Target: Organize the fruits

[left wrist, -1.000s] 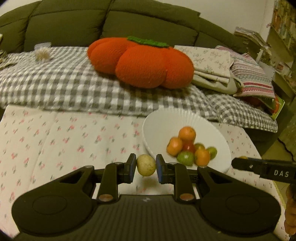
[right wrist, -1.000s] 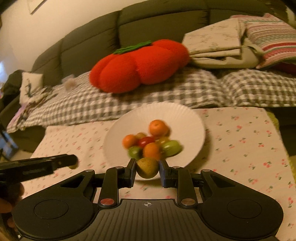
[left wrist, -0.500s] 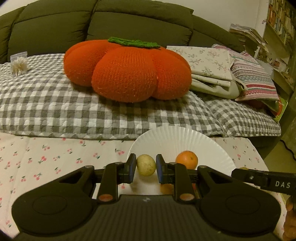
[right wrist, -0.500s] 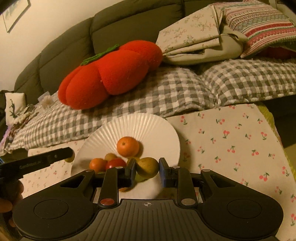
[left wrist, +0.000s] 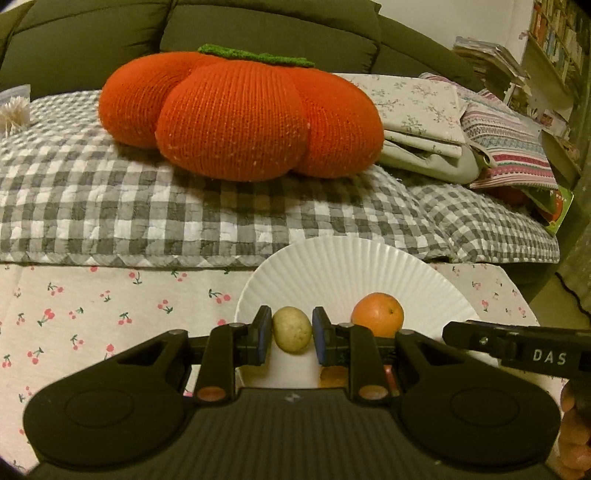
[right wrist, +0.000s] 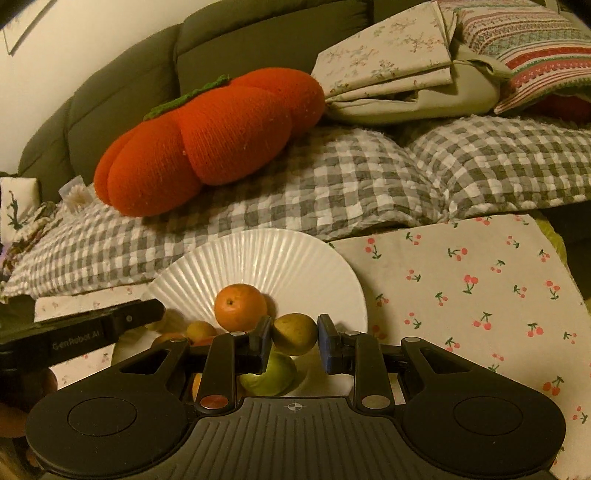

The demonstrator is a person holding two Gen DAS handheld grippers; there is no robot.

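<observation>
A dark green sofa (left wrist: 258,22) fills the background, with a grey-checked quilt (left wrist: 110,206) over its seat and a big knitted orange pumpkin cushion (left wrist: 236,114) on top. Near the cameras lies a cherry-print cloth (right wrist: 480,295), and on it a white ribbed plate (right wrist: 295,266) at the quilt's edge.

The plate already carries fruit: an orange (right wrist: 241,306) in the middle, with a green fruit (right wrist: 269,376) and a few small orange ones near it, partly hidden behind the gripper bodies.

The left gripper (left wrist: 291,334) has its jaws clamped on a pale yellow fruit (left wrist: 291,330), held above the near left part of the plate. The right gripper (right wrist: 293,338) holds a yellow-brown fruit (right wrist: 294,333); the left pad touches it, while a thin gap seems to show at the right pad, so the grip may be loosening — the view does not settle it.

The step in hand appears to be delivery: both fruits are over the plate, not yet resting on it. The next move likely calls for lowering each one onto a bare patch of plate — clear of the pile, so nothing rolls — then parting the jaws gently and backing away without nudging the orange.
</observation>
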